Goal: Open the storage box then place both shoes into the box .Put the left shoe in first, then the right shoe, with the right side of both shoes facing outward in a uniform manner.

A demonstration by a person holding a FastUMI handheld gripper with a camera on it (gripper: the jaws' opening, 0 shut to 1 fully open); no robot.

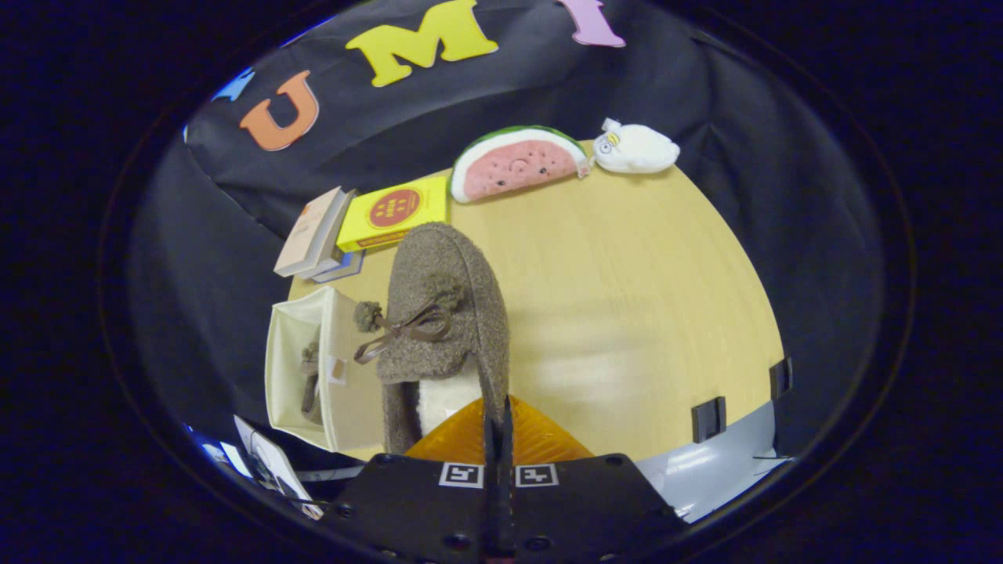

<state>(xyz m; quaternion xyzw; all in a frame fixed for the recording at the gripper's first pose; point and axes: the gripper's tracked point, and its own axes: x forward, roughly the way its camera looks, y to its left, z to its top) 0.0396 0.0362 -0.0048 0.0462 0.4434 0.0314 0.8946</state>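
**Second slipper held at the heel, box open beside it**

The tongs (498,427) at the lower centre of the frame were pressed together on the heel rim of a brown fuzzy slipper (443,313), pinching that thin wall between them. The slipper pointed away from the camera toward the centre of the frame, toe up-frame, its bow and pompom on top. A grip at the heel plausibly left the toe free to be steered into the box. Just left of the slipper, the cream storage box (291,368) lay with its opening uncovered, and a second slipper (312,376) was partly visible inside it, so the first placement looked done. Along the upper part of the frame, well apart from the box, the tabletop (627,298) carried books (313,233), a yellow carton (394,210), a watermelon cushion (517,163) and a white plush toy (636,147), apparently uninvolved in the task.
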